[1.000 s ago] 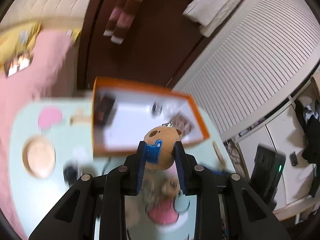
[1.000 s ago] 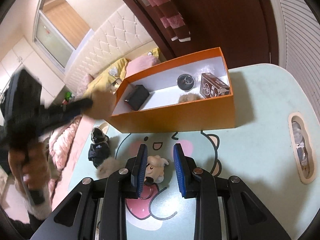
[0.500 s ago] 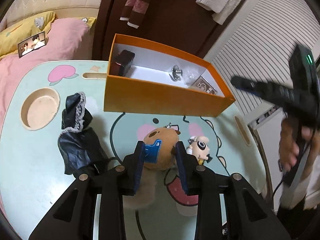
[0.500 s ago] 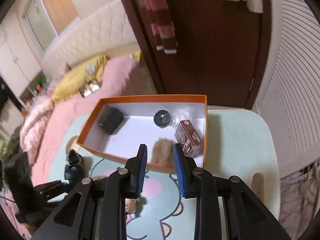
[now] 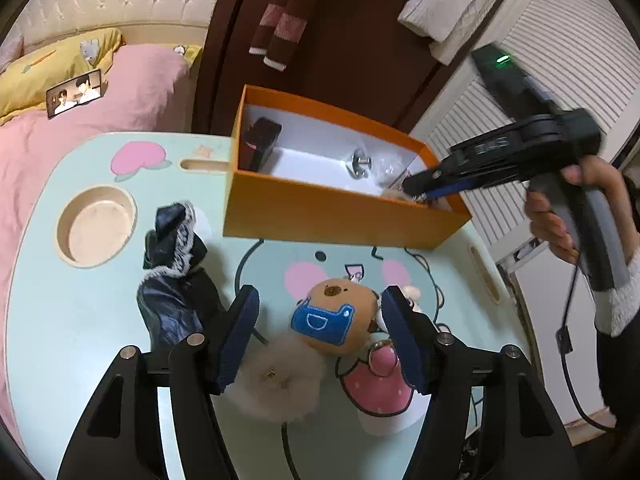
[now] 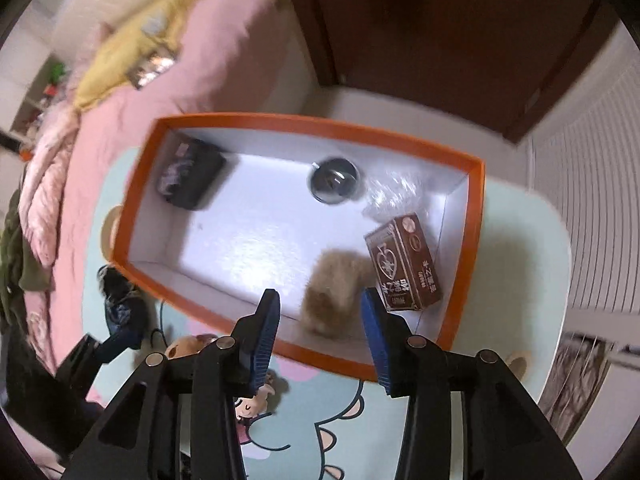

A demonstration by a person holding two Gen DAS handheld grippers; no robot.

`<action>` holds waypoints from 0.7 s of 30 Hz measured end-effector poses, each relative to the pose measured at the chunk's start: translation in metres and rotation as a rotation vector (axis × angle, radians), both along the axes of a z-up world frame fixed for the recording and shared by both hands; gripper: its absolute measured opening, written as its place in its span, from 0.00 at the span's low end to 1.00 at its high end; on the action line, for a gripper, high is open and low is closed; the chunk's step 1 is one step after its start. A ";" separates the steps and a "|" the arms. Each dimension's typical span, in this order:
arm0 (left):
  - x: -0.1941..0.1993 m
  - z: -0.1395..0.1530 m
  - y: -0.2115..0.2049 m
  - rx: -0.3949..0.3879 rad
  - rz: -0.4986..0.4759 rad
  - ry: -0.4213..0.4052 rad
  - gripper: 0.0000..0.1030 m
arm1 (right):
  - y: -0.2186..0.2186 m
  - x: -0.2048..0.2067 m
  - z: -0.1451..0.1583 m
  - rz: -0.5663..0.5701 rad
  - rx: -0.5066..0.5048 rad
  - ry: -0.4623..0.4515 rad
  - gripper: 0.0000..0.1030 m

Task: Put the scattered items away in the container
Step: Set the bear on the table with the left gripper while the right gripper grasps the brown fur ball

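An orange box (image 5: 340, 216) with a white inside stands at the far side of the table; it also shows in the right wrist view (image 6: 320, 128). My left gripper (image 5: 320, 312) is open low over the table, its jaws either side of a brown capybara plush with a blue patch (image 5: 334, 318). A cream fur pompom (image 5: 280, 384) lies just in front of it. My right gripper (image 6: 320, 306) is open over the box's near right corner, above a tan fur pompom (image 6: 334, 292) lying inside.
In the box lie a black pouch (image 6: 192, 176), a metal disc (image 6: 334, 180), clear wrap and a brown carton (image 6: 404, 264). A black fur-trimmed garment (image 5: 176, 280) and a small doll (image 5: 410, 292) lie on the mint table (image 5: 80, 320). A pink bed (image 5: 100, 100) stands behind.
My left gripper opened and let the capybara plush rest on the table. My right gripper moved over the box, opened, and the tan pompom now lies inside.
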State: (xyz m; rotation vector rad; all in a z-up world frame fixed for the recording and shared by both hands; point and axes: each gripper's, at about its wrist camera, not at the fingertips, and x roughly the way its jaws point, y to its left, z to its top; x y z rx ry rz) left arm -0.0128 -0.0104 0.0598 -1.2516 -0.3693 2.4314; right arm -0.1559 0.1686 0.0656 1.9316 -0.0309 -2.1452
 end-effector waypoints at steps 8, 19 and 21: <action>0.009 0.015 -0.002 -0.080 0.029 0.099 0.77 | -0.001 -0.018 -0.023 -0.016 0.037 -0.097 0.40; 0.008 0.020 -0.009 -0.062 0.047 0.086 0.77 | -0.001 -0.008 0.016 0.016 0.045 0.082 0.22; 0.007 0.020 -0.011 -0.059 0.054 0.083 0.77 | 0.007 -0.001 0.043 0.000 -0.021 0.159 0.22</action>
